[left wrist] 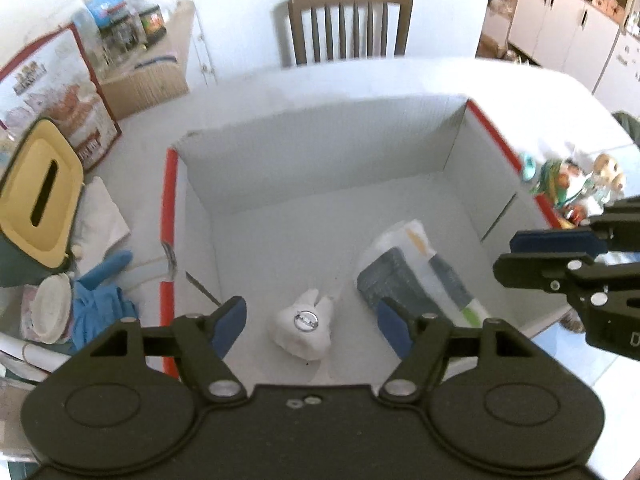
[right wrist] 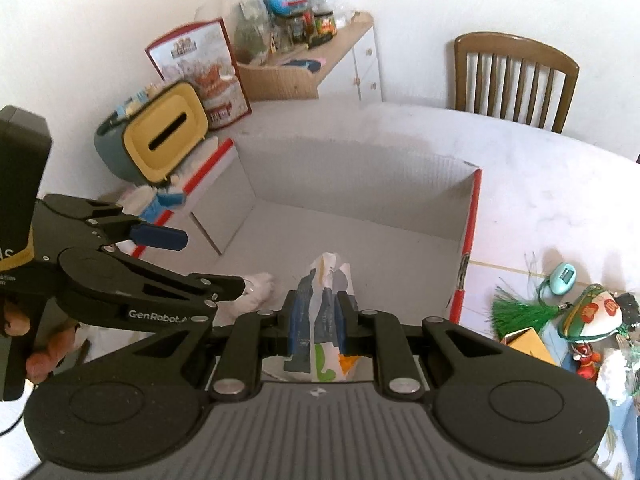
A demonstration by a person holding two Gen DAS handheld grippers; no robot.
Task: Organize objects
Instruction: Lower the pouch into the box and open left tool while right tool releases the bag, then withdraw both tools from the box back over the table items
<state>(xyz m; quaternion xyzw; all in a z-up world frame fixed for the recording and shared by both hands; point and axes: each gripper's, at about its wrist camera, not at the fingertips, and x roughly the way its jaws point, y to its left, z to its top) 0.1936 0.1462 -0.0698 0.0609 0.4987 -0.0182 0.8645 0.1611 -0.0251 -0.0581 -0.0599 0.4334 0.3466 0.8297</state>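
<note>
Box, open-topped on the bench: white plush at 6 o'clock beneath the wide, empty left gripper; plastic packet pinched in the right gripper, likely for stowing inside.

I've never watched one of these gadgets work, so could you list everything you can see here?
Cardboard box: one, white with red edges, open on the table.
Plastic packet: one, clear with blue print, between the right gripper's fingers, over the box.
White plush toy: one, on the box floor.
Tissue box: one, yellow and teal, left of the box.
Trinkets: several, green, red and teal, right of the box.
Chair: one, brown, behind the table.
Table: one, white.
Left gripper: black, blue pads, open above the toy.
Right gripper: black, closed on the packet.
</note>
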